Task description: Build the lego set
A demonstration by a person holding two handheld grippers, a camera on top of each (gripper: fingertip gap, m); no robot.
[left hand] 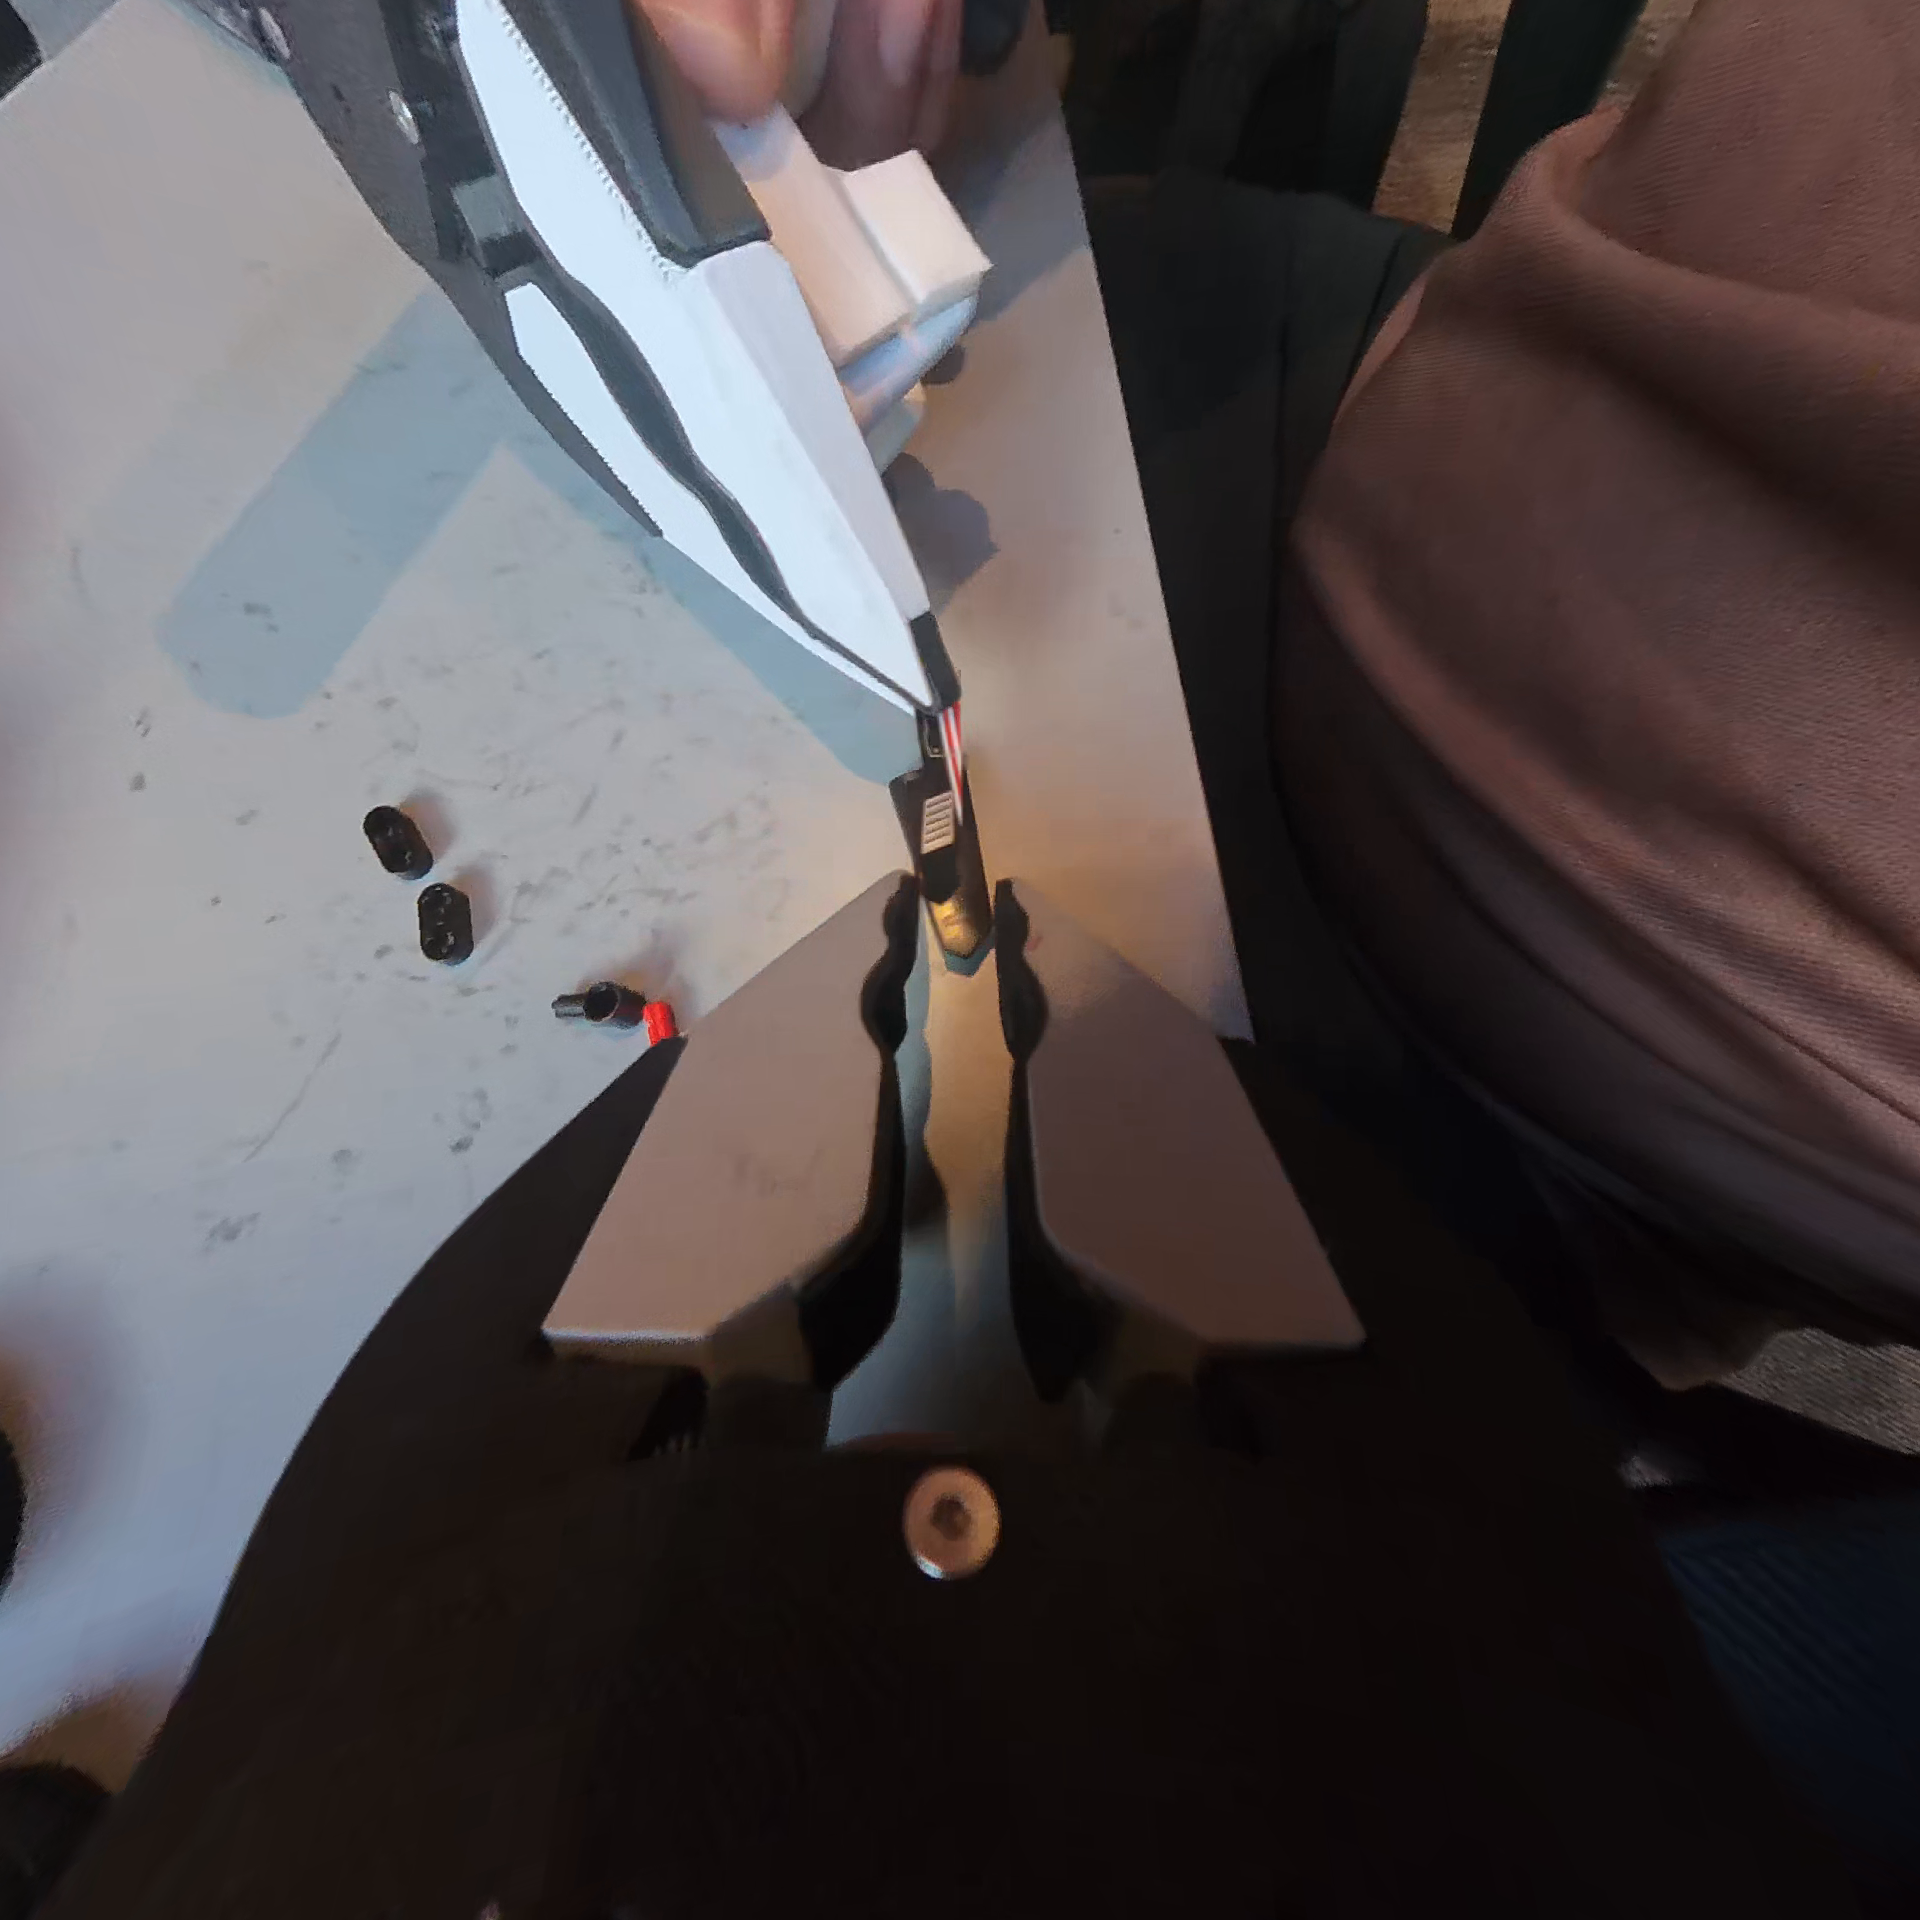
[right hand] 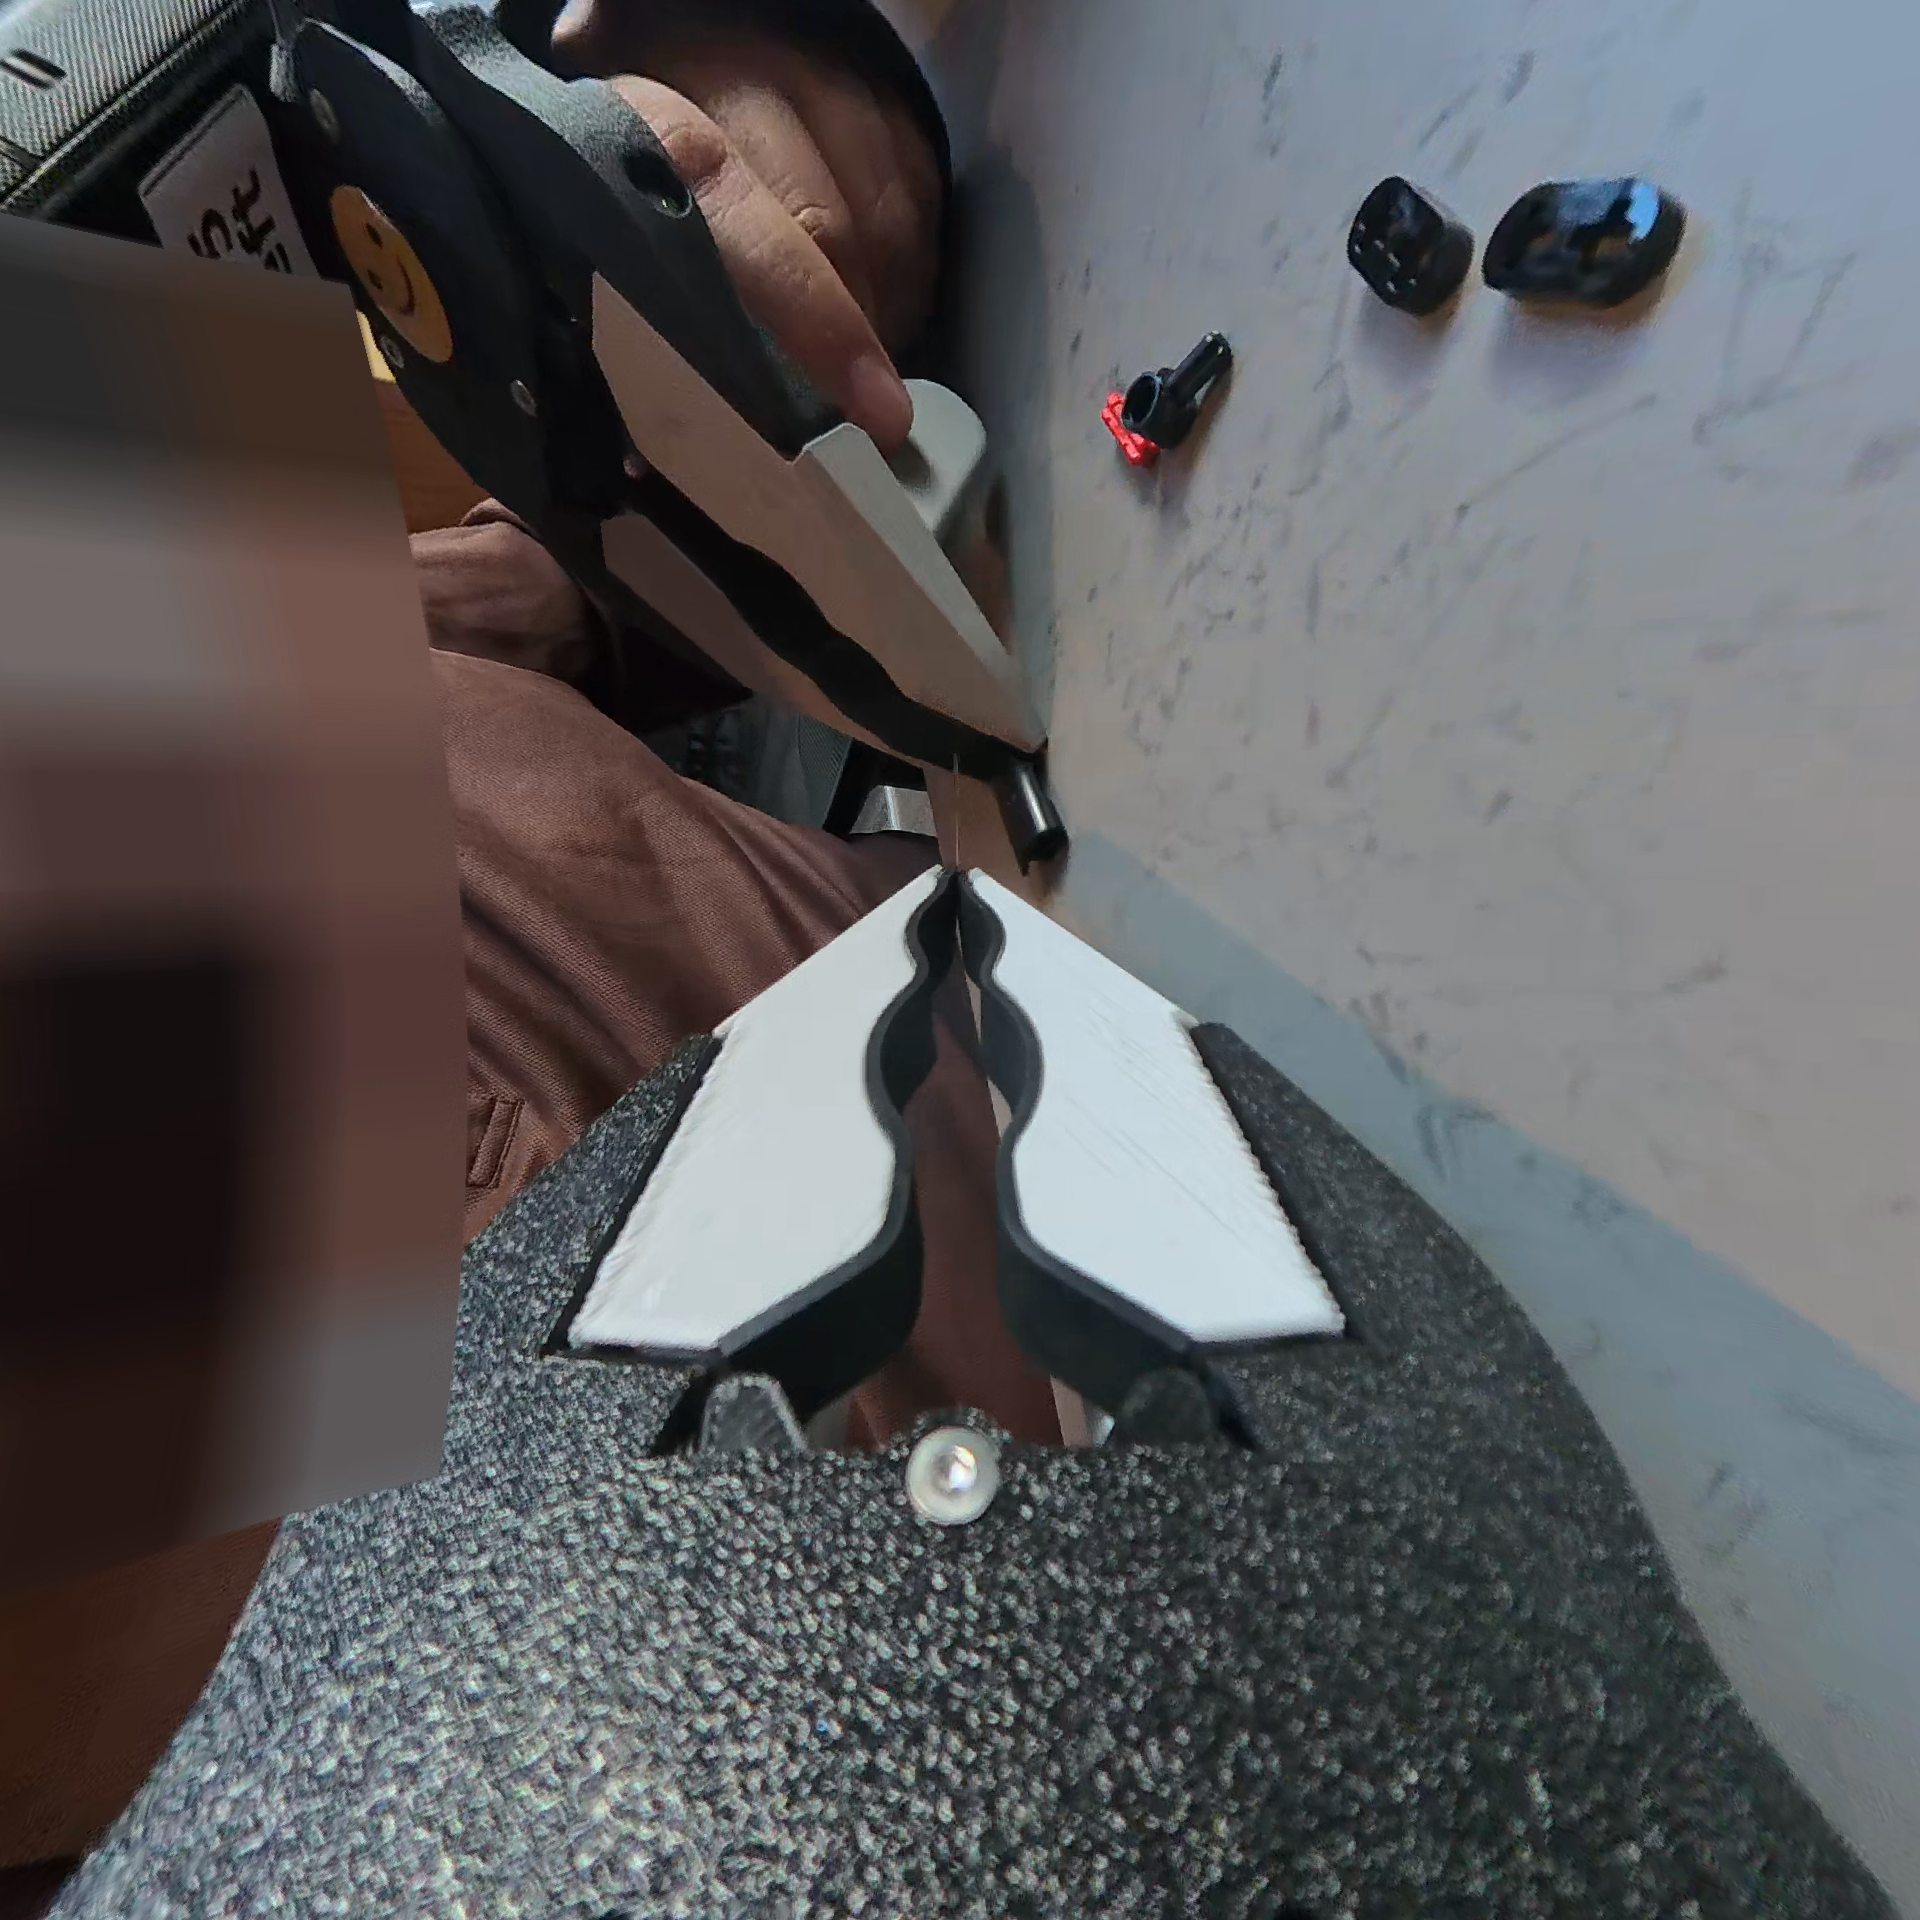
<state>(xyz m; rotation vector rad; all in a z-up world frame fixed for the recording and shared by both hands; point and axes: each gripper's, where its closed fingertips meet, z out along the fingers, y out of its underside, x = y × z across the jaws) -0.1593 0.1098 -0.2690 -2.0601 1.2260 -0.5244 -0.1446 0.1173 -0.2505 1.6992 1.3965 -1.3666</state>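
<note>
Lego piece point(left hand: 951, 862), small, black and narrow, is held in the air just past the near edge of the table point(left hand: 312, 1039), between the two grippers. In the left wrist view the left gripper point(left hand: 956, 904) has its grey jaws slightly apart and closed on the piece's lower end. From 11 o'clock the right gripper point(left hand: 935, 691), white-fingered, reaches down, its jaws pinched together on a thin red-and-white sticker point(left hand: 952, 727) that touches the top of the piece. In the right wrist view the sticker is seen only edge-on, as a fine line above the tips of the right gripper point(right hand: 954, 883).

On the table at 9 o'clock of the piece lie two black links point(left hand: 421, 873); a black pin point(left hand: 603, 1003) with a red part lies nearer.

The piece is judged light, stiff and smooth, so likely to twist in a loose grip; it seems best taken by its bare end, with the face for the sticker kept clear. The sticker is judged flimsy and tacky, best held by one corner only.
</note>
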